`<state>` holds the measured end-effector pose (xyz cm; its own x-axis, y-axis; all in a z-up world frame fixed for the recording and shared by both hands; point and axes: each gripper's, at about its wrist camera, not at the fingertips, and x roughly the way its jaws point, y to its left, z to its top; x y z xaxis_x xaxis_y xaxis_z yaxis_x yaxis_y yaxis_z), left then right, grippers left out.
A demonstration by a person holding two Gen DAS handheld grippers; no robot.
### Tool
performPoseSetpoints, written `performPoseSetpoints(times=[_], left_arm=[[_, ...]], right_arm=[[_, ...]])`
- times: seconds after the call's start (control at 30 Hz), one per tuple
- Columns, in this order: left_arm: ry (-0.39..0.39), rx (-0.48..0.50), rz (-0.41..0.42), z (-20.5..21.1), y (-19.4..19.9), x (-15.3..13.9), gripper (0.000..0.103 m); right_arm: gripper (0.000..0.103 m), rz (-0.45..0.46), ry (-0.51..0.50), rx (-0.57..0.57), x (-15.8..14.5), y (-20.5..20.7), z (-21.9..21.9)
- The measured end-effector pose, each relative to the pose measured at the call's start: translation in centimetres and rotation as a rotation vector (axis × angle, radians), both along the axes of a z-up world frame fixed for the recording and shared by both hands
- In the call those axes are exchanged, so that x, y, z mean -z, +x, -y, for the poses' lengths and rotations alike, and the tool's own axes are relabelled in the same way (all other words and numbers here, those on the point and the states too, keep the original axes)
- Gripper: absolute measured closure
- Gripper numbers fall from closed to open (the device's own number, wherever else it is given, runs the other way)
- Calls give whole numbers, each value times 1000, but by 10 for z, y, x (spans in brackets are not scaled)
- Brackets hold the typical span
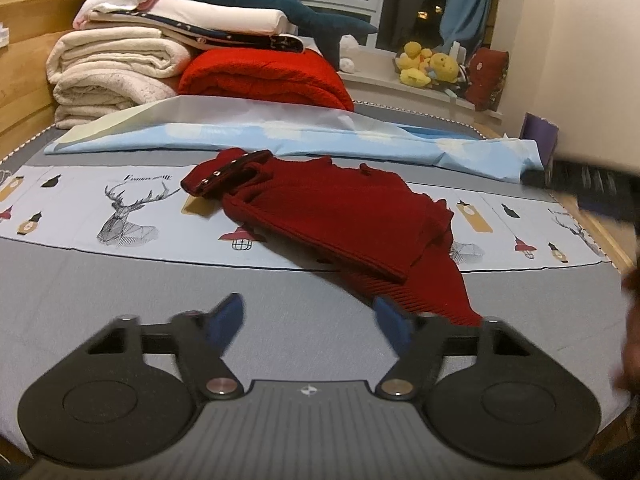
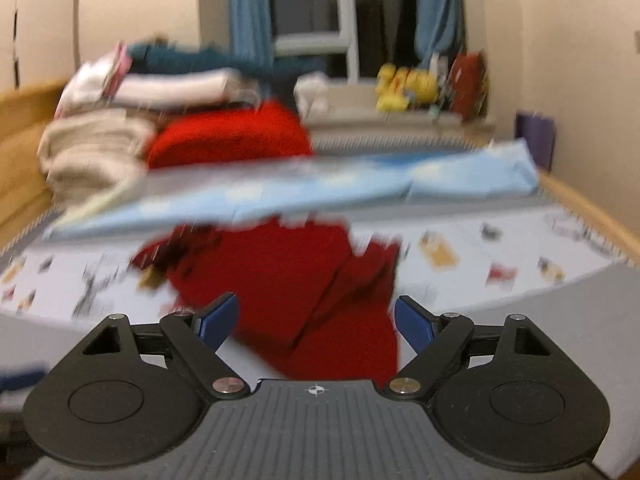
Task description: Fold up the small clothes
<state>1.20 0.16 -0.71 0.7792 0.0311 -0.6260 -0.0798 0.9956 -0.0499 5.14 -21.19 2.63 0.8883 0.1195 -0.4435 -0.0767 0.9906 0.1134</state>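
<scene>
Currently, dark red knit garment [image 1: 336, 216] lies partly folded near mid-bed, across the printed sheet strip [image 1: 120, 208] and onto the grey bed cover [image 1: 160, 304]. Ribbed weave; collar end with snap buttons points toward the bed's left edge, one layer doubled over, ribbed hem trailing toward the near edge. Left gripper [image 1: 310, 320]: jaws apart, nothing pinched, right blue pad just beside the hem. Right gripper [image 2: 316, 320]: jaws wide, hovering over the garment, view blurred. Folded blankets [image 1: 120, 68] stacked at far left corner.
</scene>
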Motion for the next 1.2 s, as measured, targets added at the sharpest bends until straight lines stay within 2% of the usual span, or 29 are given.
performPoseSetpoints(times=[0.07, 0.13, 0.2, 0.23, 0.27, 0.33, 0.43, 0.5, 0.6, 0.67, 0.7, 0.8, 0.83, 0.87, 0.9, 0.97, 1.07, 1.13, 1.2], left_arm=[[17, 18, 0, 3, 3, 2, 64], [18, 33, -11, 5, 8, 6, 78], [-30, 54, -32, 7, 17, 10, 83], [-55, 64, -56, 8, 26, 12, 84], [-81, 75, -76, 9, 36, 14, 84], [-109, 86, -110, 14, 59, 19, 84], [-130, 90, -124, 26, 105, 34, 84], [-191, 66, -157, 31, 137, 50, 81], [-334, -6, -239, 31, 182, 81, 71], [-428, -73, -281, 28, 205, 99, 59], [-479, -104, -290, 26, 214, 106, 57], [-566, -160, -321, 22, 235, 120, 57], [-569, -163, -326, 21, 238, 119, 67], [-554, -155, -329, 19, 240, 116, 90], [-525, -141, -335, 16, 241, 114, 96], [-495, -78, -309, 5, 233, 101, 97], [-392, 30, -243, -22, 206, 69, 98], [-316, 63, -248, -49, 187, 56, 98], [-281, 55, -268, -79, 169, 48, 99]], right_arm=[[21, 34, -15, 10, -7, 18, 11], [26, 56, -38, 25, -4, 34, 24], [34, 19, -41, 45, 12, 46, 37], [45, -18, -22, 52, 17, 52, 46], [51, -68, 22, 62, 22, 57, 55], [53, -97, 83, 79, 26, 60, 69], [55, -66, 72, 83, 22, 62, 77], [55, -69, 117, 76, 21, 62, 83], [55, -75, 160, 60, 23, 62, 90], [55, -78, 170, 48, 24, 64, 95], [55, -81, 173, 48, 25, 64, 99], [54, -87, 178, 58, 25, 64, 107], [54, -94, 184, 63, 26, 65, 110], [54, -101, 188, 69, 26, 65, 113], [54, -105, 186, 76, 26, 66, 116], [54, -114, 184, 94, 28, 67, 120], [54, -124, 188, 121, 28, 70, 125], [54, -122, 192, 130, 28, 69, 128], [54, -123, 184, 139, 29, 69, 128]])
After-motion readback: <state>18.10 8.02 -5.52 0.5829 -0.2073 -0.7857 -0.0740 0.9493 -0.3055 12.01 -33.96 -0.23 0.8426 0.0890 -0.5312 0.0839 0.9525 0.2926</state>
